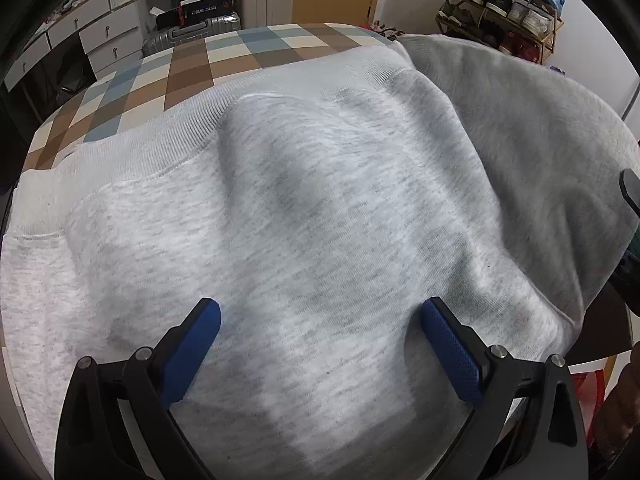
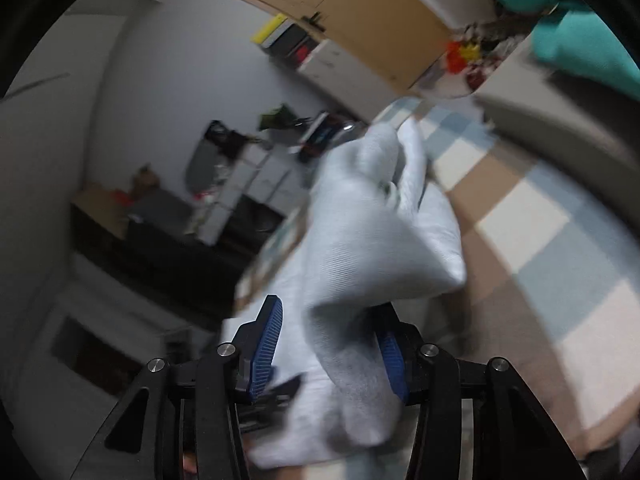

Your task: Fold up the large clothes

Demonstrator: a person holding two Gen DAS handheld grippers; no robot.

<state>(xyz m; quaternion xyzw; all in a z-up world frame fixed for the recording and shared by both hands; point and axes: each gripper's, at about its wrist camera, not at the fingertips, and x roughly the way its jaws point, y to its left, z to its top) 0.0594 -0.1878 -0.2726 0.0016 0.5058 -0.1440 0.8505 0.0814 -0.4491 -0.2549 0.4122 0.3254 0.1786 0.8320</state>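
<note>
Right now my left tool (image 1: 320,322) hangs over the grey sweatshirt (image 1: 304,208) with its blue pads spread wide and nothing between them. That sweatshirt lies across the checked table cloth (image 1: 168,76), its ribbed hem toward the drawers (image 1: 100,28). My right tool (image 2: 326,338) has a bunched fold of the sweatshirt's pale fabric (image 2: 372,232) between its fingers, lifted above the checked cloth (image 2: 532,232); blur keeps me from telling how firmly it pinches.
</note>
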